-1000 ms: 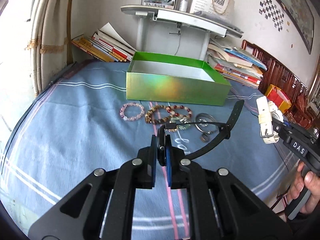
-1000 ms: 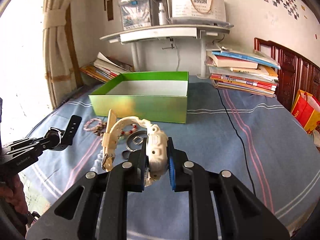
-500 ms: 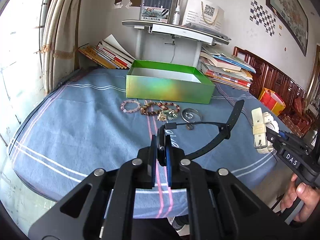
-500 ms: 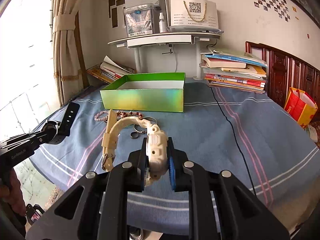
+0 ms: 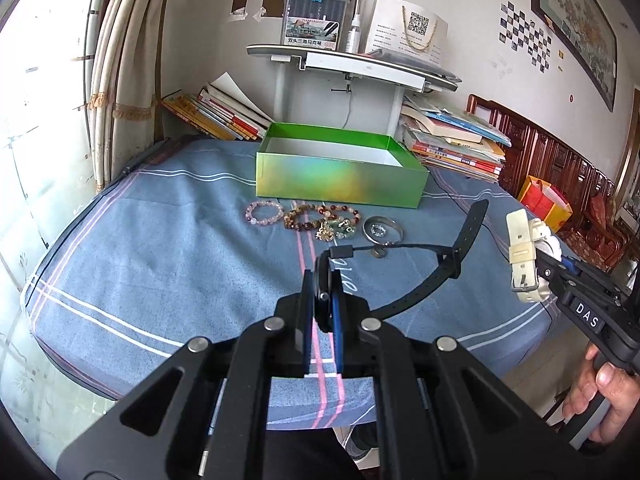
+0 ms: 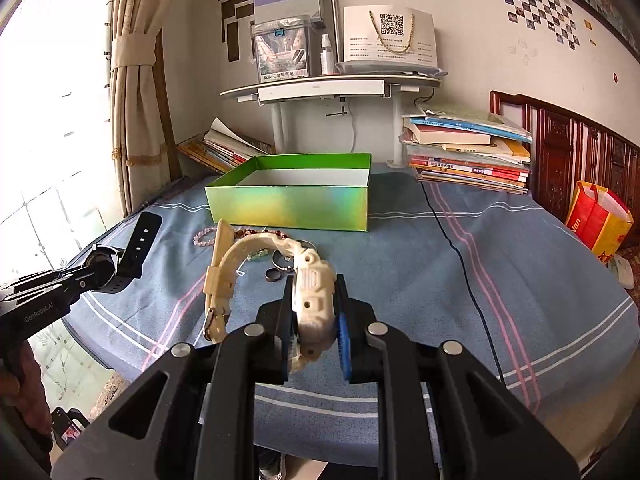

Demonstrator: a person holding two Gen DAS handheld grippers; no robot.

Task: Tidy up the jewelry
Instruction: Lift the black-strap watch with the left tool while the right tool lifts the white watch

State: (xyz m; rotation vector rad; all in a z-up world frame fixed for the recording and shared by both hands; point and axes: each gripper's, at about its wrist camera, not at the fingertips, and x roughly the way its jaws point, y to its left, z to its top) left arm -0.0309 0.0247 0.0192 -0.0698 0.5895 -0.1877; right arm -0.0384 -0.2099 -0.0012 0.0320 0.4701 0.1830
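Above the near edge of the blue-clothed table (image 5: 168,216), both grippers hang with a watch apiece. The left gripper (image 5: 322,308) has its fingers squeezed together on the case of the black watch (image 5: 448,276), whose strap sticks out to the right. The right gripper (image 6: 314,320) is clamped on the body of the white watch (image 6: 312,292), its buckled strap arching off to the left.

The green box (image 5: 340,178) stands open well beyond them, at the far side of the table, and looks empty from here.

Each watch is pinched only at its case, so I judge a loose strap could snag the box wall on the way in and twist the watch out of the pads. The two grippers are also near each other, and could knock together if both head for the box at once.

Counting: two watches in the air, one box. On the cloth in front of it lie one pink bead bracelet (image 5: 264,213), a tangle of brown and red bead bracelets (image 5: 320,218) I cannot separate, and one metal bangle (image 5: 382,230).
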